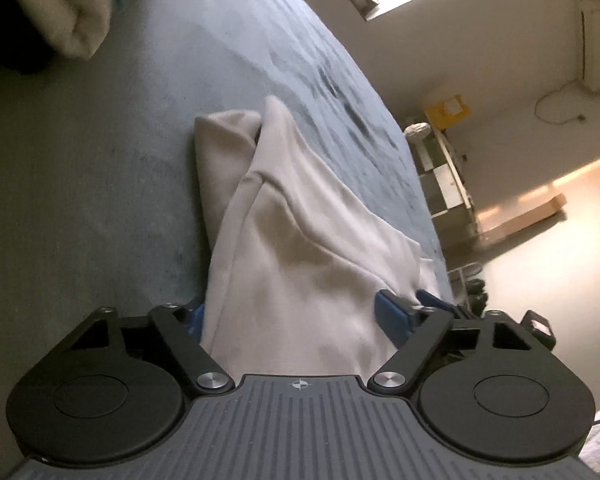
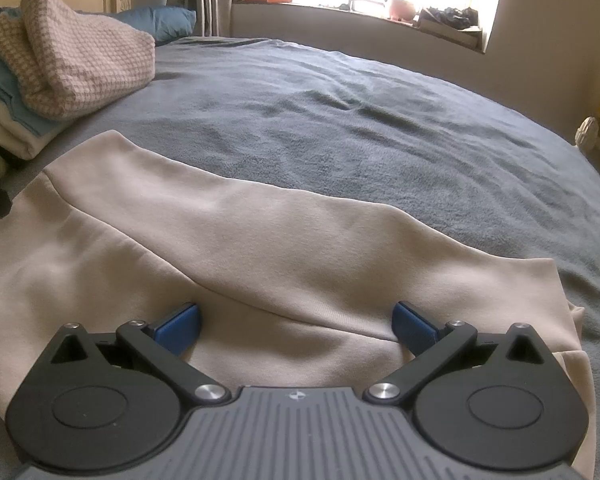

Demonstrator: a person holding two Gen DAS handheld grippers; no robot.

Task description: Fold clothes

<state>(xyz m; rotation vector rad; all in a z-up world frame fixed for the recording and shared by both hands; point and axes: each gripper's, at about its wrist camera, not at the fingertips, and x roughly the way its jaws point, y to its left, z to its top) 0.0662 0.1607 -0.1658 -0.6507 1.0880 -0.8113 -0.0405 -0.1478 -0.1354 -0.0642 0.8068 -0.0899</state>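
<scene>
A beige garment (image 2: 220,248) lies spread on the grey blanket of the bed (image 2: 360,128), with one part folded over across its middle. My right gripper (image 2: 296,326) rests low on its near edge, open, with its blue pads (image 2: 180,324) wide apart and flat cloth between them. The left wrist view is rolled sideways. There a bunched, raised part of the beige garment (image 1: 292,248) fills the gap of my left gripper (image 1: 296,314). Its right pad (image 1: 394,316) shows beside the cloth, while the left pad is mostly covered by it. The jaws stand wide.
A stack of folded clothes (image 2: 60,68), topped by a checked knit, sits at the bed's far left by a blue pillow (image 2: 160,20) and the headboard. A window sill (image 2: 380,12) with clutter runs behind the bed. A shelf unit (image 1: 448,172) stands past the bed's edge.
</scene>
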